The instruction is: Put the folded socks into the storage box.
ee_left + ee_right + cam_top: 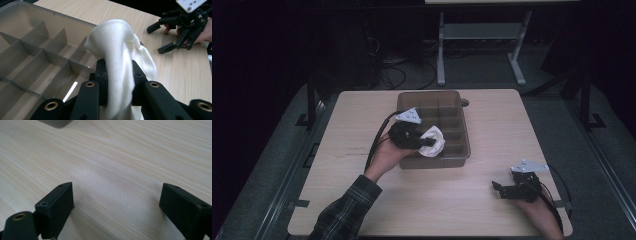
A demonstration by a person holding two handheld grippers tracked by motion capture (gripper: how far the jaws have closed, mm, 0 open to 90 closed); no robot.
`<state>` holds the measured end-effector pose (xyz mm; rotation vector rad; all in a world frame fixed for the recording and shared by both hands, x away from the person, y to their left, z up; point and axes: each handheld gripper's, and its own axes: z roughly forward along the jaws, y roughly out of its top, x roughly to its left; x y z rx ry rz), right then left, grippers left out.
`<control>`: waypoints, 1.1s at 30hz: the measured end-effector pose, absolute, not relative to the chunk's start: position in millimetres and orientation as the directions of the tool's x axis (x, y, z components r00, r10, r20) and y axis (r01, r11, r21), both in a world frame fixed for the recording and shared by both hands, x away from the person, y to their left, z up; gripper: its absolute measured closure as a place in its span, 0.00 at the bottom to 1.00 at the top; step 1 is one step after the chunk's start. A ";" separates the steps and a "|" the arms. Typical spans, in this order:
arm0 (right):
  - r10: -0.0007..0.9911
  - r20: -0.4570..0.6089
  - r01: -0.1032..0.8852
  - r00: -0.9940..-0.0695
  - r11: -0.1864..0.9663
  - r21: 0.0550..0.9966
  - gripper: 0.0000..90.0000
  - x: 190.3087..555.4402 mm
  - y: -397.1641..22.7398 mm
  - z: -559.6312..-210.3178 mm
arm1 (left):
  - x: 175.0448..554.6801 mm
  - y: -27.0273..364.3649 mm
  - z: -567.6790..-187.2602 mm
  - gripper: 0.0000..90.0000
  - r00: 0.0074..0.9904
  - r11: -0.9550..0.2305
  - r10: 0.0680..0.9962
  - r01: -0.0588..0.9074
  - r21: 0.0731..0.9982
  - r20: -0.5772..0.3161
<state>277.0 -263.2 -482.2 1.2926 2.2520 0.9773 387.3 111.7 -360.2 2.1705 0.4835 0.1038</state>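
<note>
my left claw point(119, 82) is clamped on a white knitted cloth point(122, 52), the two black jaws pressing into its bunched middle so the fabric bulges up above them and hangs loosely below. in the high view this left claw point(424, 141) sits over the near left part of the divided tray point(464, 150), with the cloth point(433, 141) held above the tray's front compartments, lifted clear of the tabletop point(362, 125). from the left gripper view the tray point(30, 37) spreads out to one side of the cloth, its grey partitions forming rows of small compartments.

my right claw point(117, 202) has its jaws standing wide apart with nothing between them, just above bare light wood tabletop point(112, 157). in the high view my right claw point(497, 189) rests near the front right edge of the tabletop, well apart from the tray, its jaws pointing toward the left.
</note>
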 end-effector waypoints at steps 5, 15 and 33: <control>0.858 0.025 0.605 -0.514 0.341 0.720 0.13 277.0 -263.2 -482.2 | 398.8 108.3 -365.9 0.83 0.914 -0.537 0.391 0.321 0.780 -0.107; 0.858 0.026 0.605 -0.514 0.341 0.720 0.13 277.0 -263.2 -482.2 | 421.9 98.4 -378.3 0.83 0.896 -0.555 0.427 0.362 0.749 -0.117; 0.857 0.025 0.604 -0.514 0.341 0.720 0.13 277.0 -263.2 -482.2 | 449.3 82.2 -405.6 0.83 0.856 -0.651 0.506 0.460 0.604 -0.106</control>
